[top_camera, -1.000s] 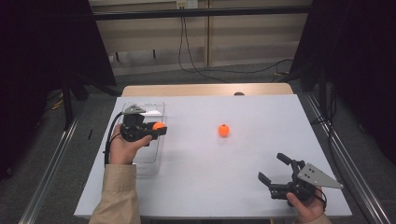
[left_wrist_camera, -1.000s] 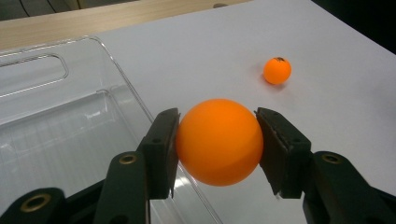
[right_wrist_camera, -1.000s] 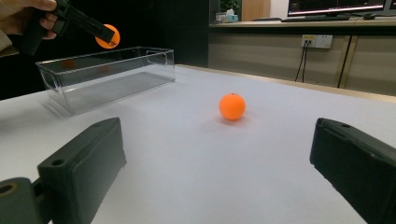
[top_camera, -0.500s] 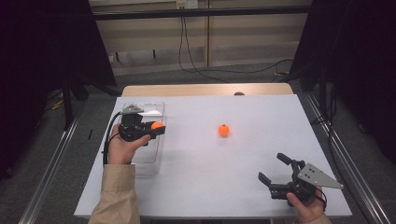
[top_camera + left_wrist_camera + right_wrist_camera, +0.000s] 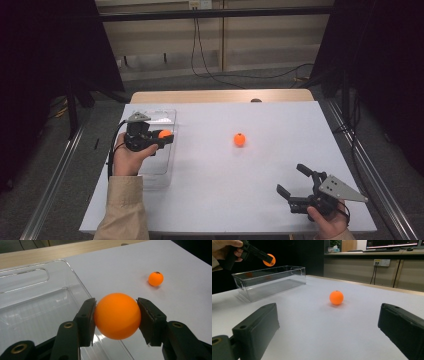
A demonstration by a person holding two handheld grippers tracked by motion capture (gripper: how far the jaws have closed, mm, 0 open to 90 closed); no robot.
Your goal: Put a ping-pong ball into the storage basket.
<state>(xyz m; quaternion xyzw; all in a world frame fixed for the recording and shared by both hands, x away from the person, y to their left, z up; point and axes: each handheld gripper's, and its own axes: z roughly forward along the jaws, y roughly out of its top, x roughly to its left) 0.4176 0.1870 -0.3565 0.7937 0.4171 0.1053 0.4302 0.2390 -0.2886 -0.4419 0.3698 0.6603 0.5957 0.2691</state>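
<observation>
Left gripper view: the left tongs (image 5: 117, 315) clamp an orange ball (image 5: 117, 315) squarely between their two black jaws, held above the near right rim of a clear plastic bin (image 5: 37, 302), with the bin's floor lying below and to the jaws' left. A second orange ball (image 5: 240, 139) rests loose on the white table (image 5: 225, 200), well ahead of the right tongs (image 5: 299, 181), whose jaws stand wide apart and hold nothing near the table's front edge. The held ball hangs almost over the rim rather than the bin's middle, so a release here could likely bounce it off the wall and onto the table. The loose ball, smooth and round, could roll away if a jaw nudges it before both close.
</observation>
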